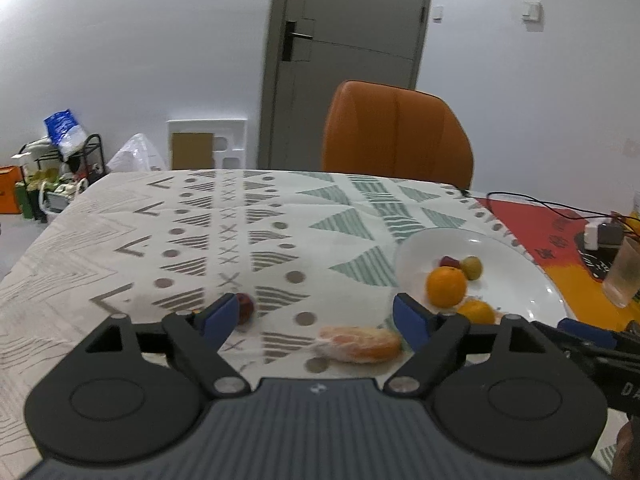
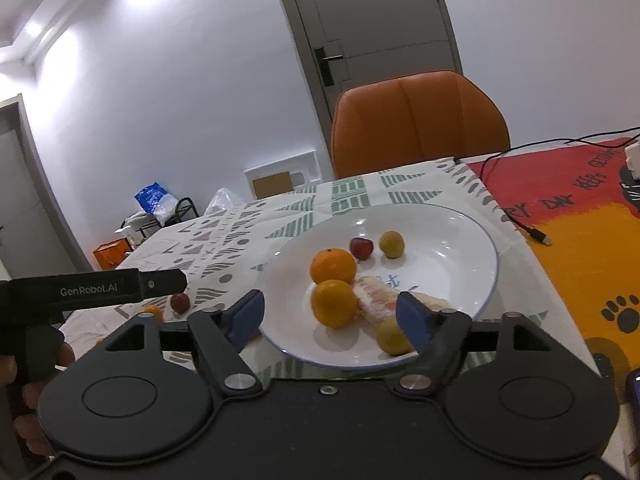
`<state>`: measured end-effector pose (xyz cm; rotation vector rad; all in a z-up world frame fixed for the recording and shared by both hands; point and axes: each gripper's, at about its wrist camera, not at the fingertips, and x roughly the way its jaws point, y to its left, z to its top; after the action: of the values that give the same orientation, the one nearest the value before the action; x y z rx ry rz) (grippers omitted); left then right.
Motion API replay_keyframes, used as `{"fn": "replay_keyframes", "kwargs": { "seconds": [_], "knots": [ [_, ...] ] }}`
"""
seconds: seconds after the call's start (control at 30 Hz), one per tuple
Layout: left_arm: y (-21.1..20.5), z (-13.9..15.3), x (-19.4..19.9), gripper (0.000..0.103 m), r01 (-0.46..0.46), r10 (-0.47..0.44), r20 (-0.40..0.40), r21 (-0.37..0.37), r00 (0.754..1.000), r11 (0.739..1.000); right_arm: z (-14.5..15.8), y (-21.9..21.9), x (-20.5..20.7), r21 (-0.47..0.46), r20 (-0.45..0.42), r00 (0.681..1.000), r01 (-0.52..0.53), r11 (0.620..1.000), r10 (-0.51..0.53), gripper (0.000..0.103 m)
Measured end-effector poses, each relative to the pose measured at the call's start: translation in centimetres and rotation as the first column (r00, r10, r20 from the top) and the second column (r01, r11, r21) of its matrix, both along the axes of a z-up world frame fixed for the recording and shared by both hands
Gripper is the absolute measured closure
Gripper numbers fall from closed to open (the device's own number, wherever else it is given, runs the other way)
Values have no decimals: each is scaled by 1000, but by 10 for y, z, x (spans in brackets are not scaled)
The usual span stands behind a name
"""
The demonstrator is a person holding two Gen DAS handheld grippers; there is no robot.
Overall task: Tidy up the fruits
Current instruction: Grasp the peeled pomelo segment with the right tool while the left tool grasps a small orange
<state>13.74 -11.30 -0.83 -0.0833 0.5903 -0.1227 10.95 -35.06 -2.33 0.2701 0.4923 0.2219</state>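
Nearest my left lens is the left gripper (image 1: 312, 320), its blue pads spread wide with nothing pressed between them. Just past them, low in the frame, a peeled citrus piece (image 1: 360, 343) lies on the patterned tablecloth (image 1: 120, 216), loose and short of the plate. A small red fruit (image 1: 245, 307) sits on the cloth right behind the left pad, at lower left of centre.

On my right lens, the right gripper (image 2: 330, 312) also stands apart, holding nothing. It hangs over the near rim of the white plate (image 2: 460, 240), which fills the middle of that frame. On the plate I count two oranges (image 2: 334, 304), a red fruit (image 2: 361, 248), a yellow fruit (image 2: 391, 244) further back, another yellow one (image 2: 390, 336) by the right pad, and a pale peeled piece (image 2: 376, 300) beside the near orange.

I judge the job well along: most fruit is gathered. Left outside are the peeled piece, the red fruit, and a small orange fruit (image 2: 153, 312) on the cloth at lower left of the right view.

Both grippers tilt gently downward across the table. A hand (image 2: 24, 380) grips the left tool's handle at the lower left edge of the right view.
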Motion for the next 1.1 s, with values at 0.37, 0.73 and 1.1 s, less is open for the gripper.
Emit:
{"fn": "replay_keyframes", "kwargs": {
  "seconds": [0.37,0.73,1.1],
  "knots": [
    [29,-4,-5,20,-56,56,-7,23,998,998,-4,30,4,4,-3,998,-63,998,63,27],
    [54,-13,-7,20,-97,97,-22,16,995,995,0,56,7,45,-11,988,-155,987,155,27],
    [74,-21,-8,19,-119,119,-37,10,992,993,-10,86,16,36,-69,978,-194,980,196,27]
  ]
}}
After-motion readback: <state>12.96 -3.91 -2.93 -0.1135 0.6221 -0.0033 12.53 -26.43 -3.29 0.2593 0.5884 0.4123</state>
